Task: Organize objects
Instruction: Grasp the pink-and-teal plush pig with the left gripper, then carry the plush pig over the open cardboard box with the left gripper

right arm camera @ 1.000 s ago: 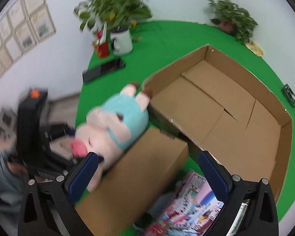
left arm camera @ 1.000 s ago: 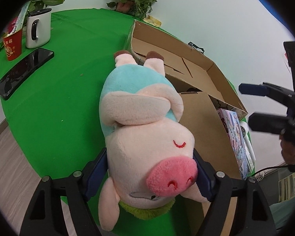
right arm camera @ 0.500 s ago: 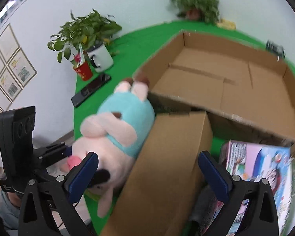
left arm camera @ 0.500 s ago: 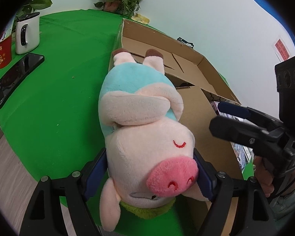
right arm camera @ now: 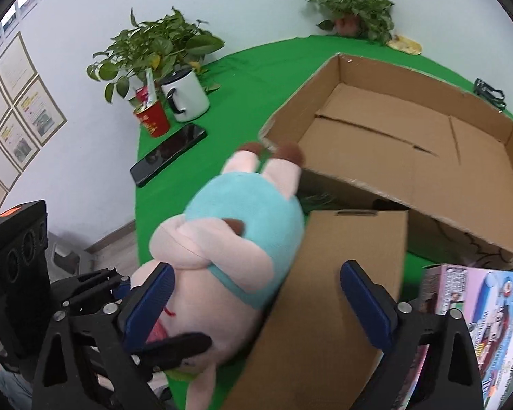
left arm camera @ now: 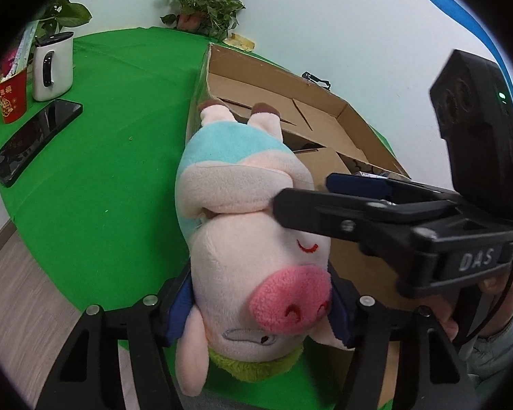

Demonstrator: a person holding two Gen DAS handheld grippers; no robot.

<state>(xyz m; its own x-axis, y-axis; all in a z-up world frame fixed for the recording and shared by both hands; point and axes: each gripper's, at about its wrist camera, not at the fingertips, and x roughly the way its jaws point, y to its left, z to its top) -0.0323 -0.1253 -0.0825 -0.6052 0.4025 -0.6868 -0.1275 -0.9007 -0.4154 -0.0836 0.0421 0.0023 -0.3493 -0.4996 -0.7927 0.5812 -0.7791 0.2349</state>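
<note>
Green cloth covers the desk (left arm camera: 113, 157), which is backed by a pale wall with a potted plant (left arm camera: 201, 7) at 12 o'clock in the left wrist view. A plush pig (left arm camera: 249, 239) in a light blue shirt is seen lying on its back near the desk's edge, feet toward the large open cardboard box (right arm camera: 410, 143) at 1 o'clock, snout toward the camera. The left gripper (left arm camera: 260, 304) is closed on the pig's head, its blue fingers (left arm camera: 179, 311) pressed into the plush on both sides, spread only as far as the head's width. The right gripper (right arm camera: 260, 300) is held wide open, nothing gripped between its fingers (right arm camera: 366, 307); in the right wrist view its left finger is seen beside the pig's face and its right finger over a closed brown carton (right arm camera: 331, 294) that lies just beside the pig. Whether either finger touches anything cannot be told. A colourful printed box (right arm camera: 475, 311) is seen at 4 o'clock, next to the carton. At 10 o'clock in the left wrist view a white mug (left arm camera: 53, 65), a red cup (left arm camera: 12, 99) and a dark phone (left arm camera: 34, 136) are set on the cloth, well apart from the pig
</note>
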